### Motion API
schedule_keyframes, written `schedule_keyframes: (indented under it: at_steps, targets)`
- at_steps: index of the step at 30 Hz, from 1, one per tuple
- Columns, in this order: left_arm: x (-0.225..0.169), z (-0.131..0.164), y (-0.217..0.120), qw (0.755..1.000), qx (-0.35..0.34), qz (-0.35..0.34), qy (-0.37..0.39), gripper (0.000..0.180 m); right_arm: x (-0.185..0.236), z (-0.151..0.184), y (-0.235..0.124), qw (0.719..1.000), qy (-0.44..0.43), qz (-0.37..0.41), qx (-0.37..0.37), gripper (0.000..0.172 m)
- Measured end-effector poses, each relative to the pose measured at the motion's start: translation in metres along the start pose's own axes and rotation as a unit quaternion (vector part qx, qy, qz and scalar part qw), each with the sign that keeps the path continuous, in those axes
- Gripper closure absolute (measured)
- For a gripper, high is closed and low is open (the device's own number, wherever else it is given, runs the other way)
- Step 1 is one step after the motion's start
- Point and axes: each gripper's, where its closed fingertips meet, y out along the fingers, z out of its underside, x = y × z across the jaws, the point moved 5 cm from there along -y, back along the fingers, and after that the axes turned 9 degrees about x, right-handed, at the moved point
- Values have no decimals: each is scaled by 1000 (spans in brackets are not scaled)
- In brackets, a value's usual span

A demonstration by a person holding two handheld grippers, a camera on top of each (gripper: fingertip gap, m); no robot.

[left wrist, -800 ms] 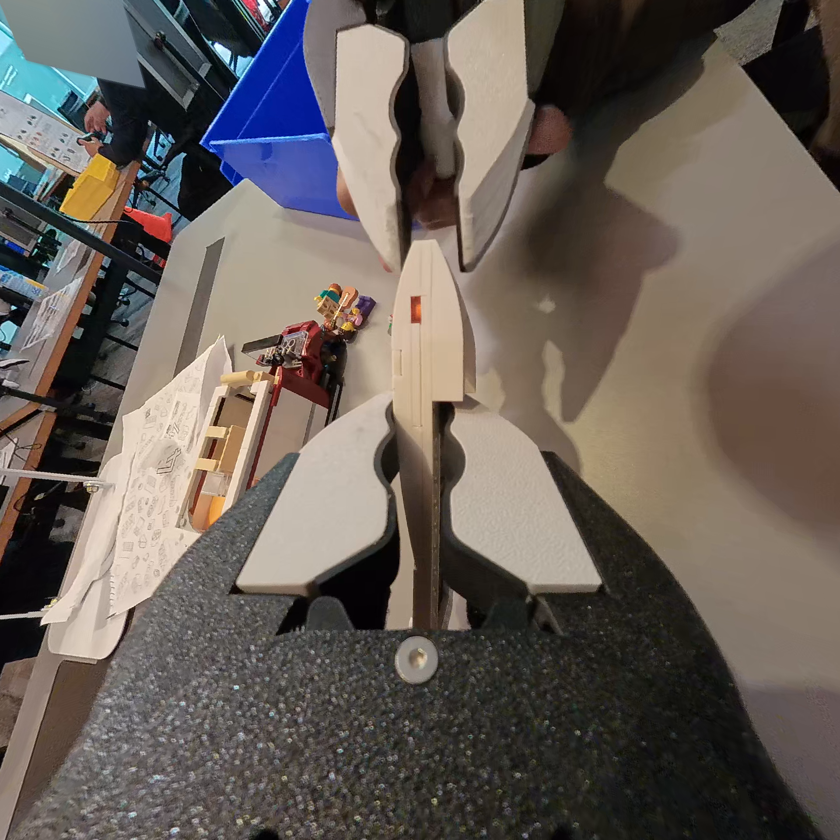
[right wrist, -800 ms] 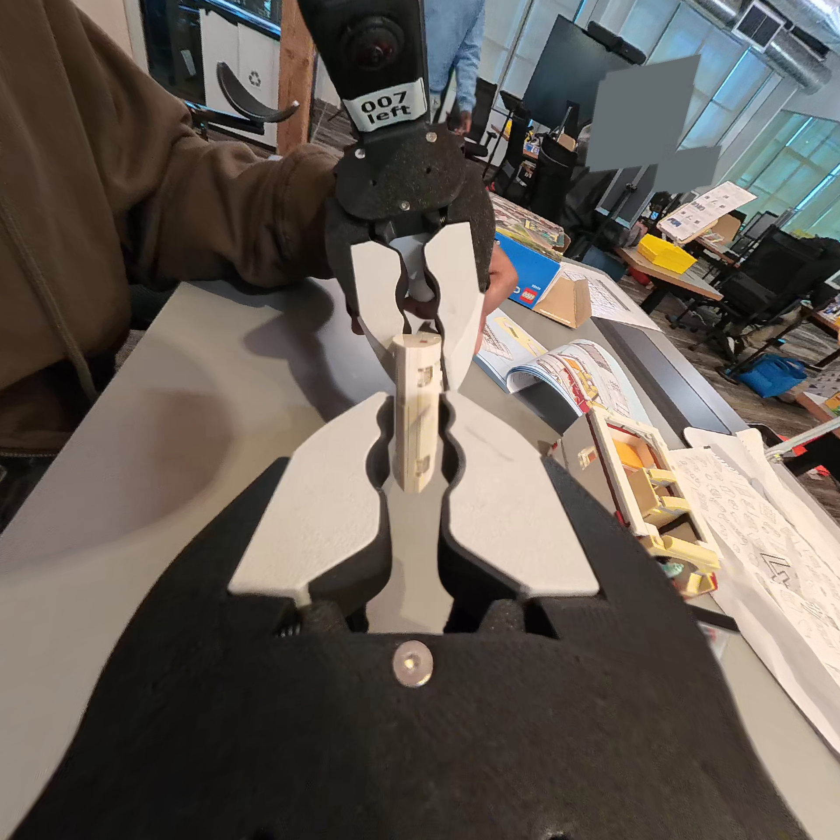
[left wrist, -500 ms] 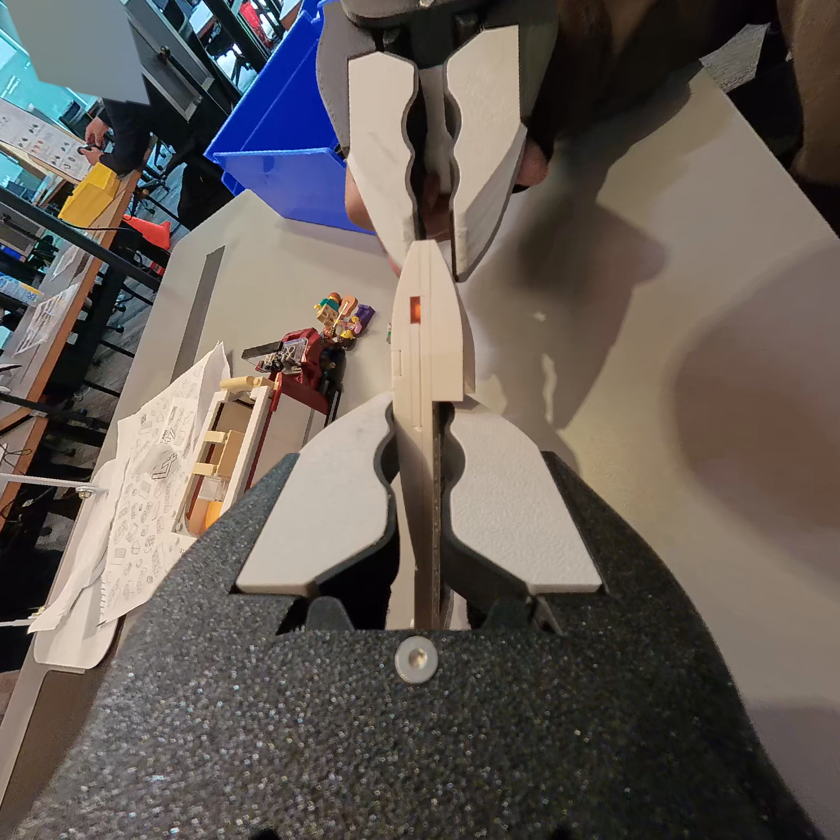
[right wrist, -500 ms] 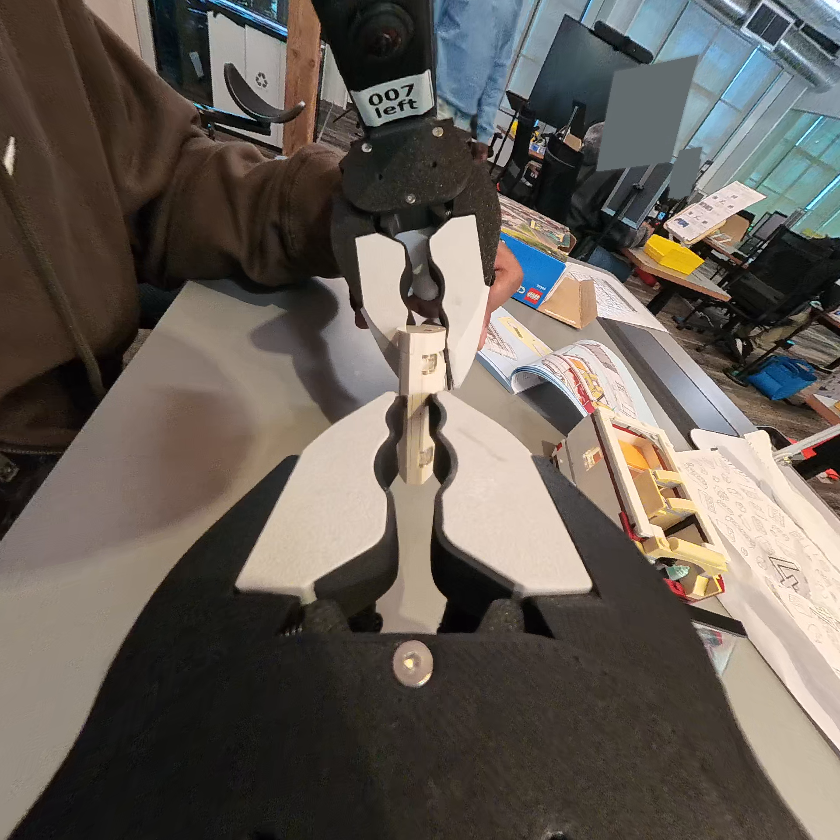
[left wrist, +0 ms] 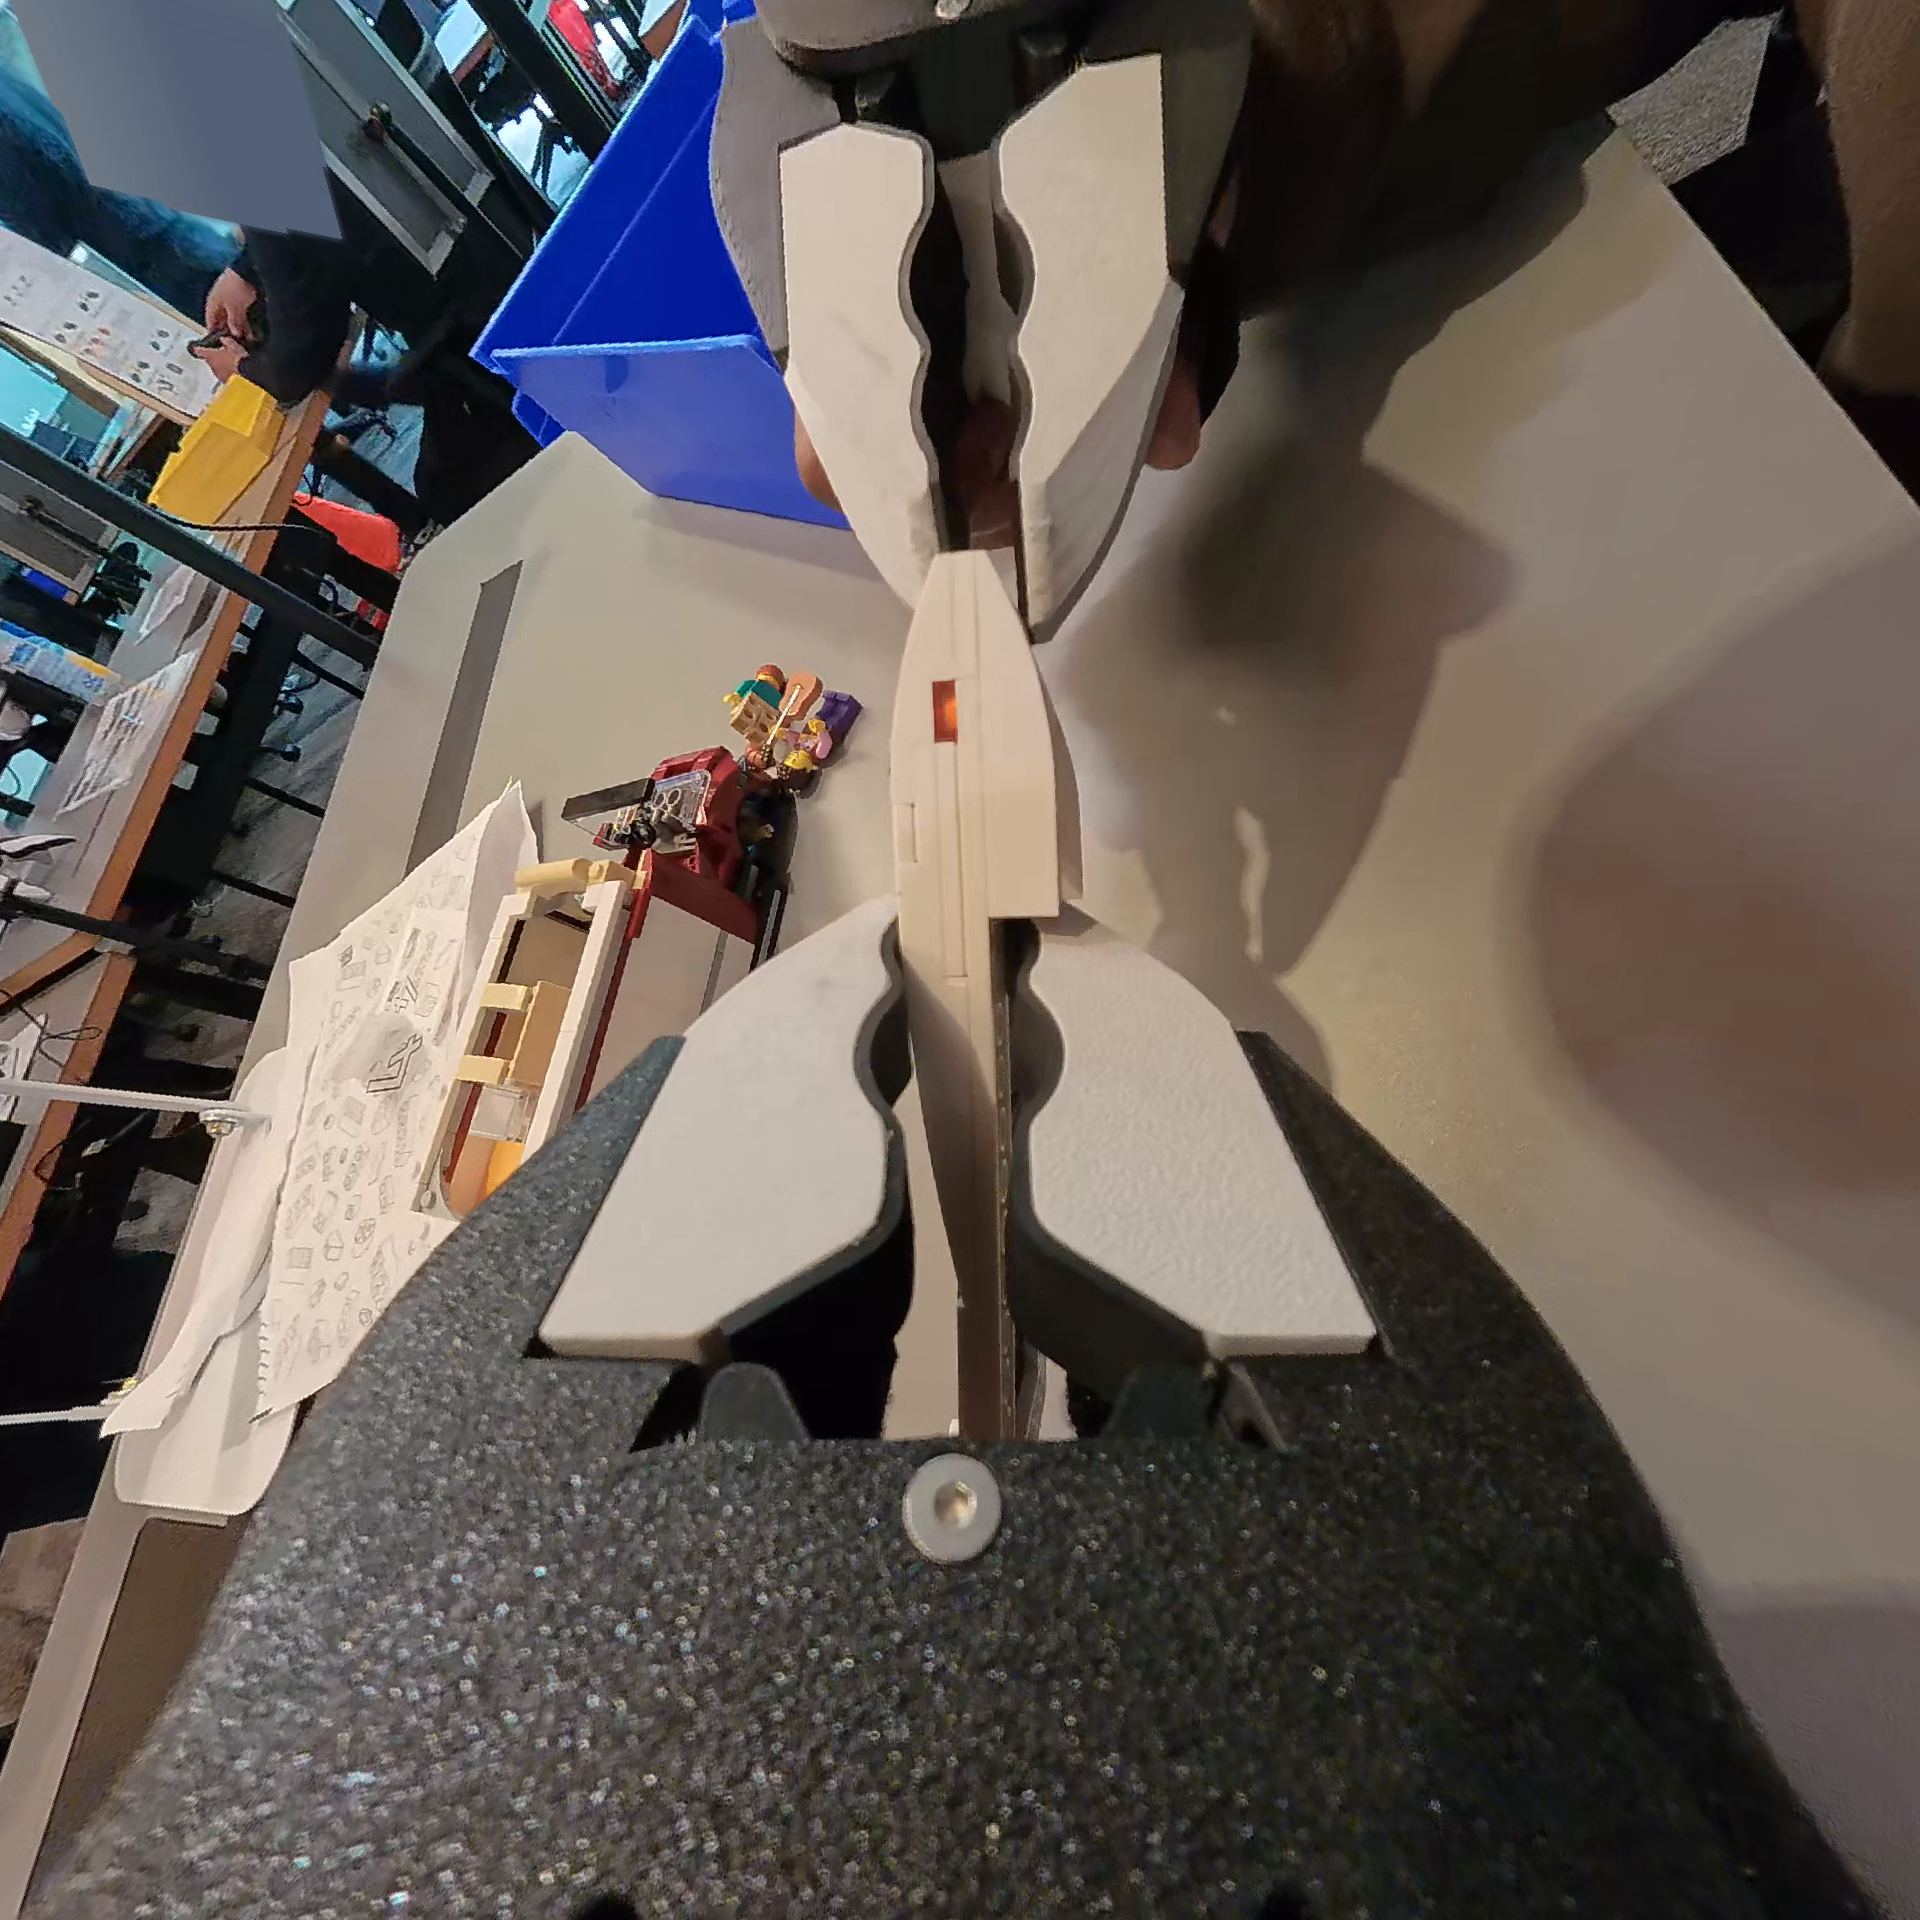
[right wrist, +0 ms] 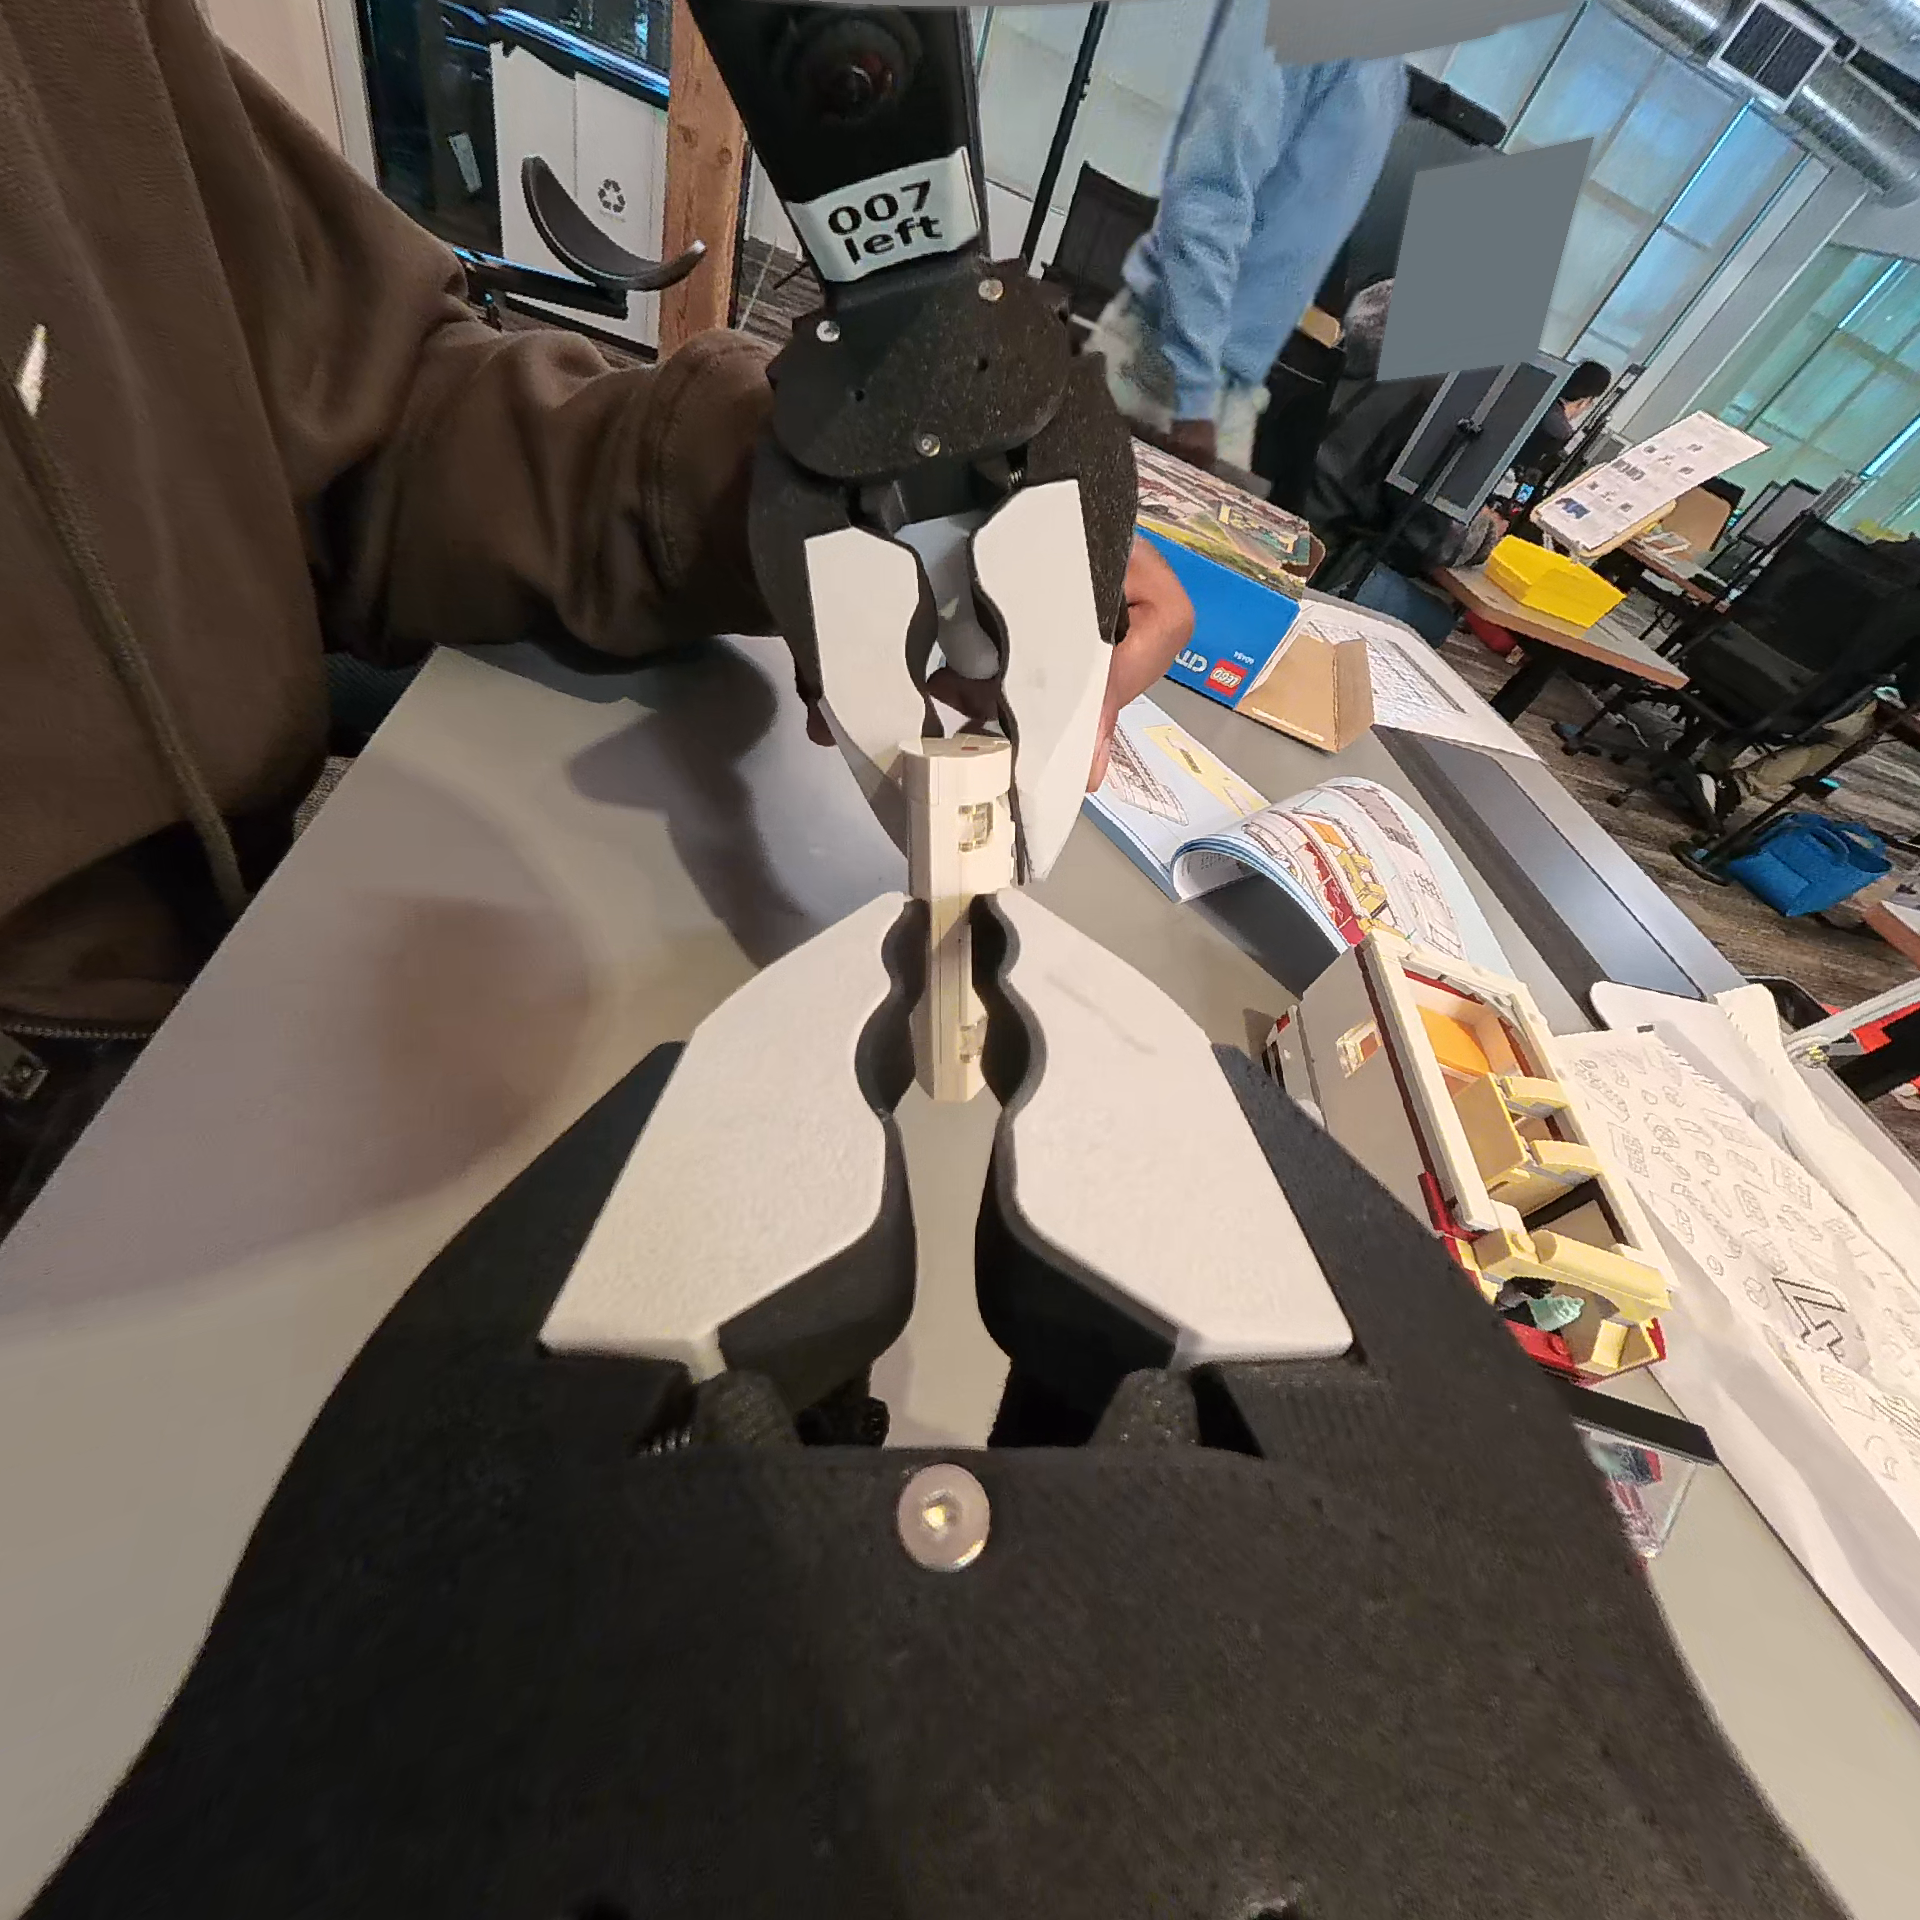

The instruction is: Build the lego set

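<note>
A white brick-built assembly (left wrist: 977,769), with a small orange window, is held in the air between my two grippers, above the grey table (left wrist: 1455,727). My left gripper (left wrist: 956,925) is shut on its thin end, which runs deep into the jaws. My right gripper (left wrist: 987,582) faces it from above, and its fingertips meet the far tip of the assembly. In the right wrist view my right gripper (right wrist: 951,914) is shut on the narrow cream-white part (right wrist: 951,997). There my left gripper (right wrist: 961,821) clamps the wider end.
A half-built brick building (left wrist: 582,987) (right wrist: 1455,1122) lies on printed paper sheets (left wrist: 343,1091). Small figures (left wrist: 790,717) lie beside it. A blue bin (left wrist: 644,343) stands at the table's far end. An open instruction booklet (right wrist: 1299,842) and a blue box (right wrist: 1226,623) lie behind. A brown sleeve (right wrist: 312,468) is on the left. Left tips to right tips: about 4 cm.
Both grippers keep their hold on the assembly. The two grippers and the piece have shifted slightly together, and the right jaws now sit on the narrower part of the piece.
</note>
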Motion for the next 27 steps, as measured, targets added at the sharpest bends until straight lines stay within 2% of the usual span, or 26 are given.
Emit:
schedule_keyframes:
  at_steps: [11,15,27]
  targets:
    - [3,2,-2,1000,-23,2,-15,166,-2,2,-2,1000,-6,18,11,156]
    - [3,2,-2,1000,-25,4,-13,166,0,3,0,1000,-11,13,14,161]
    - [0,1,-3,999,-33,14,-9,166,3,3,-1,1000,-15,-9,10,162]
